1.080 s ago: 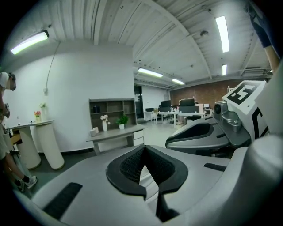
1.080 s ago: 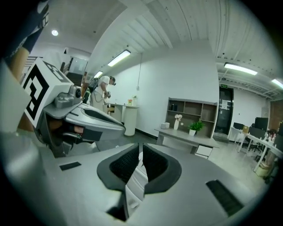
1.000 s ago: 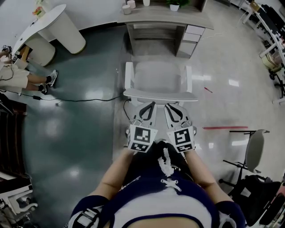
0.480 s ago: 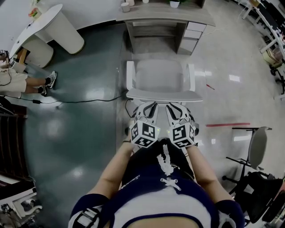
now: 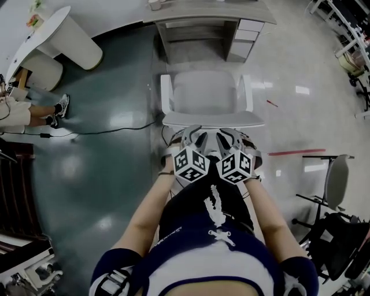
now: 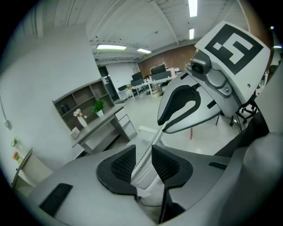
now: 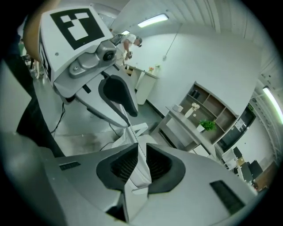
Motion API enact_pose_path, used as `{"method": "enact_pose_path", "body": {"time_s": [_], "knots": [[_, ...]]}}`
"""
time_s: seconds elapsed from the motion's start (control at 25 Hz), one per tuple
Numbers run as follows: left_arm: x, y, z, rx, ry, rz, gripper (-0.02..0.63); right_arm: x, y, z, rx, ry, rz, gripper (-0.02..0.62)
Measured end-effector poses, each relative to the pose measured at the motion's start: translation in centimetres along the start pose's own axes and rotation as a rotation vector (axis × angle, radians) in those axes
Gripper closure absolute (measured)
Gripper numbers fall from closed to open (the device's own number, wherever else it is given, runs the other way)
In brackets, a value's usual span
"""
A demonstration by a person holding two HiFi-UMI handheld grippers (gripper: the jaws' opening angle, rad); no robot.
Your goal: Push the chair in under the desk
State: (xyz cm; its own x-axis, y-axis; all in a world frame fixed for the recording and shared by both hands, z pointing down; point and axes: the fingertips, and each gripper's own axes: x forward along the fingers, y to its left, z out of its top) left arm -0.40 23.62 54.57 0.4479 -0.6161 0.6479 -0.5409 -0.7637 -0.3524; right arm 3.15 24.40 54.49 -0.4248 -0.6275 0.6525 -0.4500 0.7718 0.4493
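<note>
While you stand behind the chair (image 5: 208, 95), one container shows on the table (image 5: 208, 11): a pot (image 6: 100, 113) holding a green plant. Against a second ago, the chair sits closer to the table, its seat front now at the knee opening. Your left tongs (image 6: 142, 155) are opening, pads easing off the backrest (image 5: 213, 119) edge that runs between them. Your right tongs (image 7: 140, 160) are clamped on that same edge. Counted: one table, two tongs and two chairs, the second chair (image 5: 334, 185) standing well off to the right.
</note>
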Motion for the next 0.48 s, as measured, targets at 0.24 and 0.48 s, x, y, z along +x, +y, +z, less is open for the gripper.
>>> {"method": "enact_pose_path", "body": {"time_s": [0.24, 0.48], "knots": [[2.0, -0.5, -0.9, 0.085, 0.058, -0.034, 0.474, 1.6, 0.1, -2.6, -0.084, 0.108, 0.037, 0.496], [3.7, -0.8, -2.3, 0.154, 0.13, -0.058, 0.465, 3.0, -0.5, -4.4, -0.131, 0.164, 0.037, 0.494]]}}
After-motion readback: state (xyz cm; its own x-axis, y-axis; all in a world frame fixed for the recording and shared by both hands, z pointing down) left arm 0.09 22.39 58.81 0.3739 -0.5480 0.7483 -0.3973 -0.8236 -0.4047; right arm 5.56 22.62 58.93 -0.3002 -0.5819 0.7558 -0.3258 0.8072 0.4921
